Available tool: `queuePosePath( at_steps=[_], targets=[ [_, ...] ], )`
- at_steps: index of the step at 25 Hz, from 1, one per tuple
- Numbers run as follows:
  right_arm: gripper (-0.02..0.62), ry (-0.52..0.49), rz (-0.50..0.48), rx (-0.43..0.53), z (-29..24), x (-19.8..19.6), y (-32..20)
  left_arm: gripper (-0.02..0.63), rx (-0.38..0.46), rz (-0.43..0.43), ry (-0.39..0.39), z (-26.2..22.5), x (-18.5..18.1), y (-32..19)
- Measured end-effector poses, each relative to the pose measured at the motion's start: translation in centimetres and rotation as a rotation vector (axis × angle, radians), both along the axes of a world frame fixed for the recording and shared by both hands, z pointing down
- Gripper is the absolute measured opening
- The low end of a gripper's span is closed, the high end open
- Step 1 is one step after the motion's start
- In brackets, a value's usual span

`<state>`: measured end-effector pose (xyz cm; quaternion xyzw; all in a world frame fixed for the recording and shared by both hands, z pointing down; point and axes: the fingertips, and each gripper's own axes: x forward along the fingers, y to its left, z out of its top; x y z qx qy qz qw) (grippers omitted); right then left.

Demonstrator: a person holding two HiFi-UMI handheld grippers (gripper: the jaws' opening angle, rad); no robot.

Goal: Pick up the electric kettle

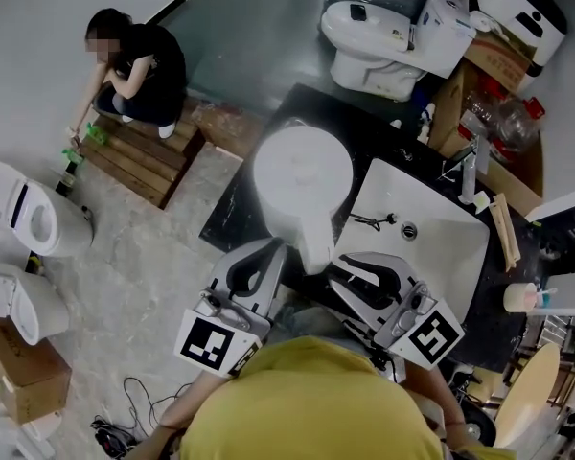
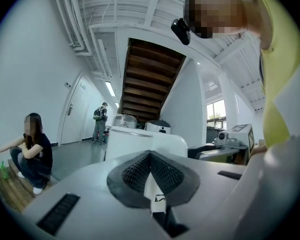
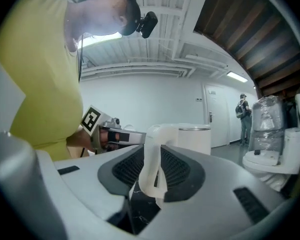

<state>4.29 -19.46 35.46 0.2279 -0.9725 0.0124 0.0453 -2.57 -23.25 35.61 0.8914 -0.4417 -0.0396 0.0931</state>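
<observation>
A white electric kettle [image 1: 302, 171] stands on the black marble counter [image 1: 235, 214], left of the sink, with its handle [image 1: 316, 242] pointing toward me. My left gripper [image 1: 274, 253] sits just left of the handle. In the left gripper view its pads [image 2: 132, 171] meet at the tips and the left gripper [image 2: 150, 156] looks shut, with the kettle [image 2: 135, 141] beyond it. My right gripper [image 1: 339, 263] is just right of the handle. In the right gripper view the right gripper [image 3: 152, 151] is open, the handle [image 3: 150, 171] stands in the gap, and a dark slit shows beside it.
A white sink basin [image 1: 431, 247] with a faucet [image 1: 470, 175] lies right of the kettle, and a cup [image 1: 522, 297] sits at the counter's right end. A toilet [image 1: 374, 41] and cardboard boxes [image 1: 498, 65] stand behind. A person [image 1: 139, 60] crouches by a wooden pallet [image 1: 144, 156] at the left.
</observation>
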Motion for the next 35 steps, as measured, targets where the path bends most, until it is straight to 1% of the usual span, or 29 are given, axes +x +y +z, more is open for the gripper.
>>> queuePosePath(
  at_steps=[1,4,11,14,20,27,35],
  targets=[
    [0.103,-0.001,-0.037,-0.009,0.2,-0.1,0.0,0.009,-0.004,-0.005,-0.003,0.1,0.0,-0.1],
    [0.137,-0.003,-0.129,-0.027,0.7,-0.5,0.0,0.009,-0.015,-0.017,-0.012,0.4,-0.1,-0.2],
    [0.184,-0.006,-0.264,-0.073,2.2,-1.8,-0.4,0.009,-0.03,-0.048,-0.033,0.7,-0.4,-0.2],
    [0.189,-0.015,-0.296,-0.094,2.6,-2.5,-0.6,0.009,-0.036,-0.059,-0.038,0.6,-0.8,-0.2],
    [0.187,-0.013,-0.331,-0.093,2.9,-3.7,-0.9,0.009,-0.042,-0.07,-0.039,0.5,-1.6,-0.4],
    [0.187,0.014,-0.347,-0.075,3.3,-4.6,-1.3,0.009,-0.047,-0.043,-0.049,0.1,-1.6,-1.2],
    [0.187,0.071,-0.444,-0.067,5.0,-5.1,-0.6,0.009,-0.058,-0.034,-0.062,0.0,-2.0,-1.5]
  ],
)
